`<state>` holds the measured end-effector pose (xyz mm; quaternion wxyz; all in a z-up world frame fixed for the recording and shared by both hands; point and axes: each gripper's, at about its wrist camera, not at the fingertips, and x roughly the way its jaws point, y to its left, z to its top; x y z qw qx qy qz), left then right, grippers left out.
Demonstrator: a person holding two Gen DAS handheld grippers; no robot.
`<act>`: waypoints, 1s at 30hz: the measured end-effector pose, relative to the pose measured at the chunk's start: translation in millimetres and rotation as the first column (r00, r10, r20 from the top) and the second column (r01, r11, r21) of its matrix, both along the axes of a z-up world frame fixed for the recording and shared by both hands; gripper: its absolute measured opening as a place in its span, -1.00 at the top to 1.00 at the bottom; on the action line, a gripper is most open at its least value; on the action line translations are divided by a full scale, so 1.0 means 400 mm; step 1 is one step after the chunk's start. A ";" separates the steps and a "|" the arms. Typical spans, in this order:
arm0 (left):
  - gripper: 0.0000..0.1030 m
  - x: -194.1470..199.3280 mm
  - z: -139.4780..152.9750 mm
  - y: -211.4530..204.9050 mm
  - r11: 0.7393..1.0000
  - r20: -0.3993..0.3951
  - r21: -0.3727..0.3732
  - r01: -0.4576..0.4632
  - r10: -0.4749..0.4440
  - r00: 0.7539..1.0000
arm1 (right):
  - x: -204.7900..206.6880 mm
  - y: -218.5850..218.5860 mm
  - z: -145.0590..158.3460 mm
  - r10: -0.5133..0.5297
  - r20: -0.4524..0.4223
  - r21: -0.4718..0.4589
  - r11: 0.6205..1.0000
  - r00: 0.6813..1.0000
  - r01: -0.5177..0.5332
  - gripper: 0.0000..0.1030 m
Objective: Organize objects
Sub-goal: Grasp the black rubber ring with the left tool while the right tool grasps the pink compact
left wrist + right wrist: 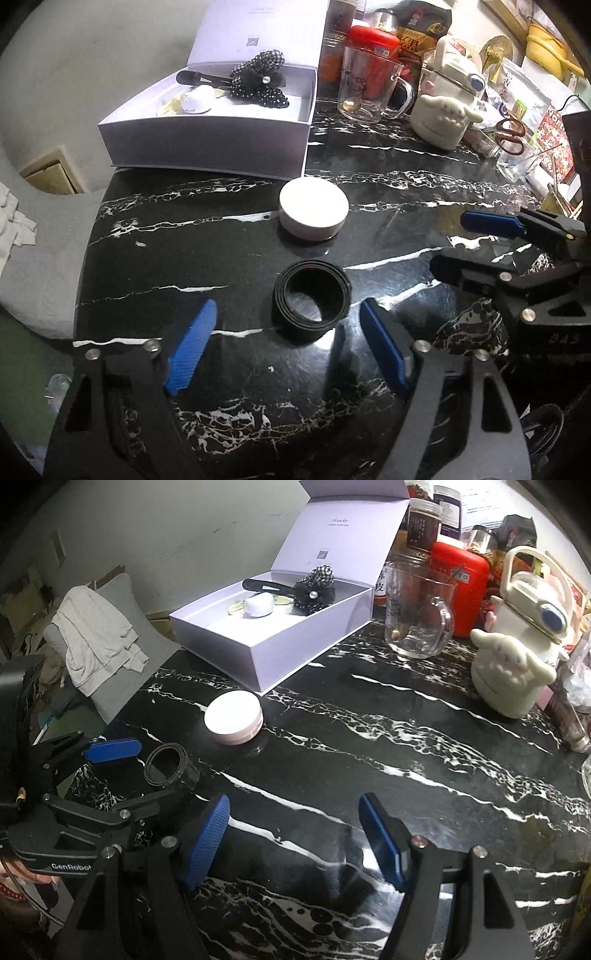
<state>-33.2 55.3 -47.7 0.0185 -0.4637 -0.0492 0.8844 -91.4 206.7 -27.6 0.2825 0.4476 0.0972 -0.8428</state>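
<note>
Two grippers hang over the black marble table (221, 406), both angled steeply down. The left gripper (286, 317) has its blue pads (192, 347) spread apart with a gap on each side of the coiled black belt (312, 304), which lies on the table just ahead of the tips; the pads do not touch it and nothing is grasped. The right gripper (293, 812) is likewise released, its pads wide over bare marble, holding nothing. Seen from the right wrist, the left tool's black frame bears the white word "GenRobot". Just beyond the belt sits a round white compact (314, 208), and behind that an open white box (207, 136) holding a black bow hair clip (258, 83) and a small white object; its raised lid carries a QR code and faint print too small to read. A glass mug (419, 609), a red container (460, 590) and a cream dog-shaped jar (511, 672) stand at the far right.
</note>
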 end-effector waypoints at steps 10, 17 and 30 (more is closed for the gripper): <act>-0.07 -0.024 -0.011 -0.052 1.000 -0.009 0.017 -0.005 0.005 1.000 | -0.022 -0.056 -0.019 0.038 0.026 0.008 0.999 0.999 -0.038 -0.43; -0.07 -0.044 -0.013 -0.137 0.996 -0.030 0.023 -0.081 0.082 0.996 | -0.056 -0.114 -0.032 0.071 0.049 0.010 0.997 0.996 -0.071 -0.43; -0.08 -0.061 -0.013 -0.200 0.991 -0.029 0.053 -0.125 0.127 0.991 | -0.128 -0.218 -0.050 0.113 0.020 0.023 0.993 0.993 -0.113 -0.42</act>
